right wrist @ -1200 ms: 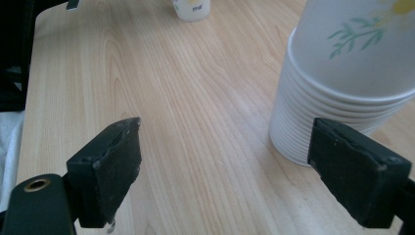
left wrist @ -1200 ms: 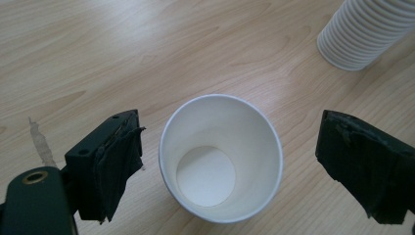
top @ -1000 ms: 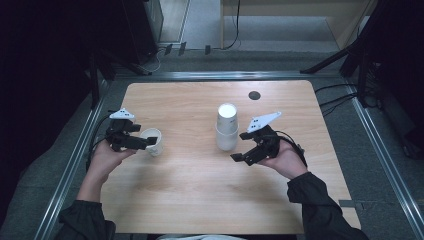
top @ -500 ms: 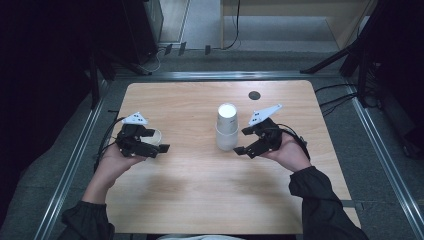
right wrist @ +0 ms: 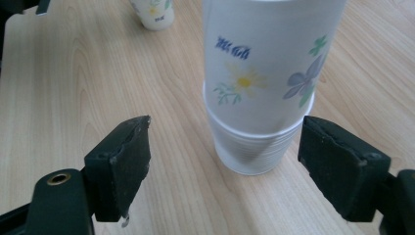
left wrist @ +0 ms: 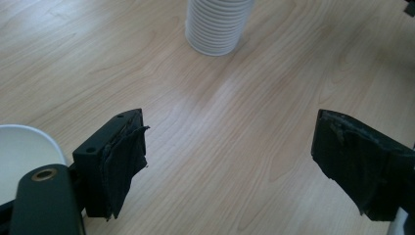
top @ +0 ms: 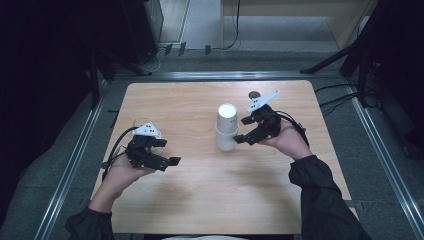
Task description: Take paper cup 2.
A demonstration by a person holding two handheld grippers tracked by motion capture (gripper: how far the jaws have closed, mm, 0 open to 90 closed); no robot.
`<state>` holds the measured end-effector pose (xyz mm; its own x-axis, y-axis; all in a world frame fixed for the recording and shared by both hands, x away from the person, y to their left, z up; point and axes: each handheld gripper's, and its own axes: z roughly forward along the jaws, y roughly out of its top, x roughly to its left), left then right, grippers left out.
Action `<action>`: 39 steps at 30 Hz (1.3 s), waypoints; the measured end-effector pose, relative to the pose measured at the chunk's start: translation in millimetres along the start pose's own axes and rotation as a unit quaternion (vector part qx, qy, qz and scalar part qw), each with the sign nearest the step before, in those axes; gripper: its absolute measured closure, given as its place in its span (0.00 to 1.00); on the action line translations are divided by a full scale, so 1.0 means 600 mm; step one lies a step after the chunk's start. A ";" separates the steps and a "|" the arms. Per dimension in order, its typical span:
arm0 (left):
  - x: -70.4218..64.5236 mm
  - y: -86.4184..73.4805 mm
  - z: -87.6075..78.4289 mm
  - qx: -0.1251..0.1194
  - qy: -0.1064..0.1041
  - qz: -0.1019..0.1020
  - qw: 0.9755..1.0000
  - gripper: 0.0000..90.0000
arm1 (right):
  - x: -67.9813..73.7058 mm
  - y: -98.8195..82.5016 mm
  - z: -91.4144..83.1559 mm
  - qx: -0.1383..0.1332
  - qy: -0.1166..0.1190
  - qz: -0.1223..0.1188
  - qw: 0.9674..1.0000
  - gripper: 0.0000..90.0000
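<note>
Left gripper point(top: 172, 161) shifted — ribbed paper cups point(top: 227, 127)

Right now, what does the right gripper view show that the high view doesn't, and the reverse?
Right gripper view: the flower print and blue lettering on the cup stack, and its ribbed rims.

High view: both hands, the left gripper, whose jaws have just been closing with nothing between them, and a dark round thing at the far edge.

Both: the stack, the wooden table, and the right gripper, whose jaws have just been closing a little, apart on either side of the stack's base, not touching it.
</note>
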<state>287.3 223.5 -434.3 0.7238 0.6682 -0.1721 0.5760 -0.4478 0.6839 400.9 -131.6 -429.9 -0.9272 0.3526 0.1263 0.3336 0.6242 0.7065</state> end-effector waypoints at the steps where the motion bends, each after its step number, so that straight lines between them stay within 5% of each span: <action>1: -0.002 -0.001 0.001 0.001 -0.001 0.002 1.000 0.14 | -0.003 0.005 0.001 0.000 0.000 -0.003 1.000 0.22; 8: -0.018 -0.008 0.016 0.011 -0.021 0.005 1.000 0.15 | -0.017 0.031 0.006 0.019 -0.002 -0.012 1.000 0.22; 19: -0.028 -0.015 0.029 0.006 -0.015 0.016 1.000 0.15 | -0.033 0.077 0.017 0.036 -0.005 -0.023 0.999 0.22; 39: -0.039 -0.017 0.047 0.022 -0.030 0.034 0.999 0.15 | -0.014 0.113 0.022 0.048 -0.025 -0.050 0.997 0.36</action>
<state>275.3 195.5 -457.4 0.7822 0.5995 -0.1699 0.5407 -0.5174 0.6633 433.9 -82.9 -392.4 -0.9479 0.3178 0.0212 0.2564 0.7218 0.6429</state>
